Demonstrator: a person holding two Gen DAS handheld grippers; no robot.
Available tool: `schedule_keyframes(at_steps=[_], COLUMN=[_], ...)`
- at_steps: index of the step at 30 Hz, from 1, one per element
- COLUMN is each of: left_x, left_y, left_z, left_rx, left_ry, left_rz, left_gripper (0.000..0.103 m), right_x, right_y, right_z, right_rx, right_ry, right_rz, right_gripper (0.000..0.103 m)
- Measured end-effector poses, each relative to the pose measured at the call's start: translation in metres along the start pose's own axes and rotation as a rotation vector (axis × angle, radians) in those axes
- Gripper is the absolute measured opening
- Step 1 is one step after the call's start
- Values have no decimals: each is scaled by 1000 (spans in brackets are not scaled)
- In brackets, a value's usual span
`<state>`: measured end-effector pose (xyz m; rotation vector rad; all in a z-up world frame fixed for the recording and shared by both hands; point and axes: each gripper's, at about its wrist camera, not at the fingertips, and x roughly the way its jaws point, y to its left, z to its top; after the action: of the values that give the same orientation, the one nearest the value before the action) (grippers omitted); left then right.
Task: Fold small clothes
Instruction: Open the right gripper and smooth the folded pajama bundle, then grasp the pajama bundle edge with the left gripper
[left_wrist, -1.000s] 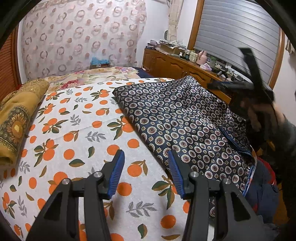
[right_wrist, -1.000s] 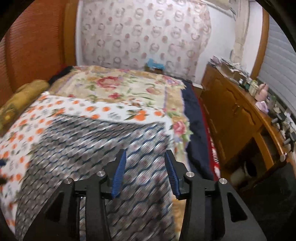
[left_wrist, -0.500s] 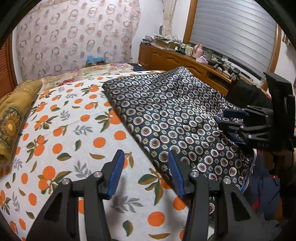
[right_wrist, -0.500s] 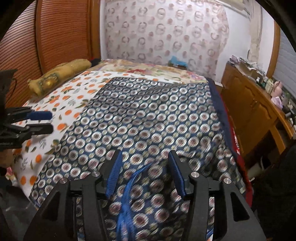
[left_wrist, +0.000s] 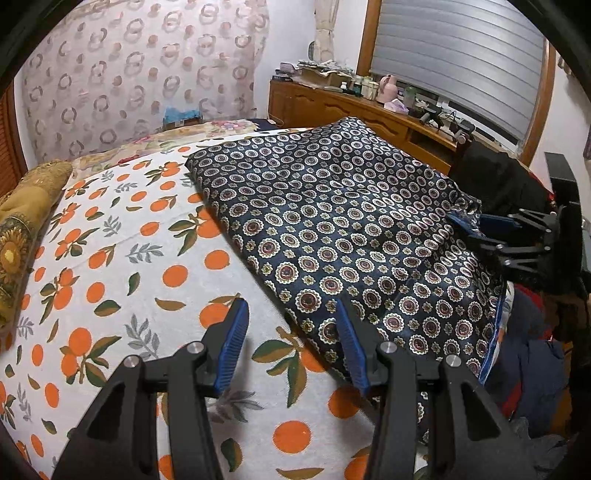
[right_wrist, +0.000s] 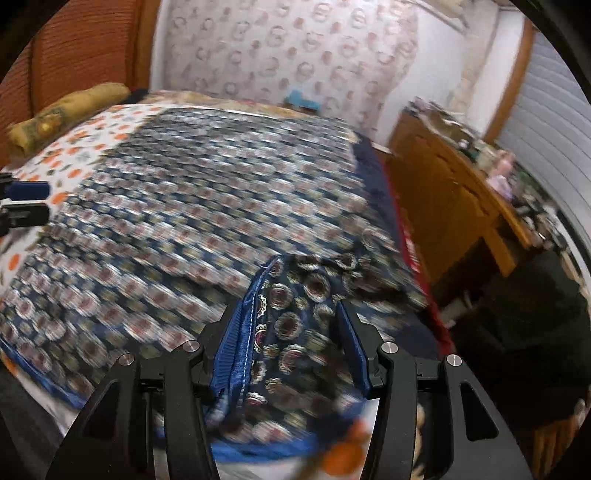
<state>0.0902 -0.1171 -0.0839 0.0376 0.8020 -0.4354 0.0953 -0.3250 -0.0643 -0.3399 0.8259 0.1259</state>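
Note:
A dark blue garment (left_wrist: 332, 221) printed with round medallions lies spread flat on the orange-print sheet (left_wrist: 110, 258). My left gripper (left_wrist: 291, 339) hangs open over the sheet, right at the garment's near left edge, with nothing between its fingers. At the garment's right edge, my right gripper (left_wrist: 461, 227) meets a raised bit of cloth. In the right wrist view the right gripper (right_wrist: 290, 314) stands open. The garment's corner, with its blue hem (right_wrist: 240, 332), is bunched up between the fingers. The rest of the garment (right_wrist: 184, 206) is blurred. The left gripper (right_wrist: 37, 203) shows at the far left.
A yellow-brown rolled cloth (left_wrist: 26, 221) lies at the sheet's left side. A wooden dresser (left_wrist: 351, 107) with clutter runs along the right wall. A dark bundle (left_wrist: 498, 181) and a heap of clothes (left_wrist: 532, 354) sit off the bed's right edge.
My right gripper has come down onto the garment's near right corner, and the blue hem now bunches between its fingers. My left gripper has drifted slightly toward the garment's left edge.

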Motion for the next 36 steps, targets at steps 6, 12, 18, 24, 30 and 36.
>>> schedule_keyframes(at_steps=[6,12,18,24,30,36], left_x=[3,5,-4,-7,-6,-34], left_y=[-7,-6,-12,-28,-27,-16], left_z=[-5,-15,-24,-28,-28,-15], left_rx=[6,-21,-44,-12,-8,-26], left_ry=[25,73,89,104,94,-9], left_rz=[-24,-61,-143,-174,-186,-191], left_gripper=[48,48,48,42,1,0], right_x=[-14,-8,-5,-2,-8,-17], right_y=[-34,-42,-38,-48,-58,-59], right_z=[-14,-12,-14,-16,-21,-15], right_rx=[84,123,128,138,163,164], right_ry=[-13,-26,-35,-22,-35,-70], right_rz=[-12,13,15,-61,-49,-30], right_gripper=[52,52,52,52,52,52])
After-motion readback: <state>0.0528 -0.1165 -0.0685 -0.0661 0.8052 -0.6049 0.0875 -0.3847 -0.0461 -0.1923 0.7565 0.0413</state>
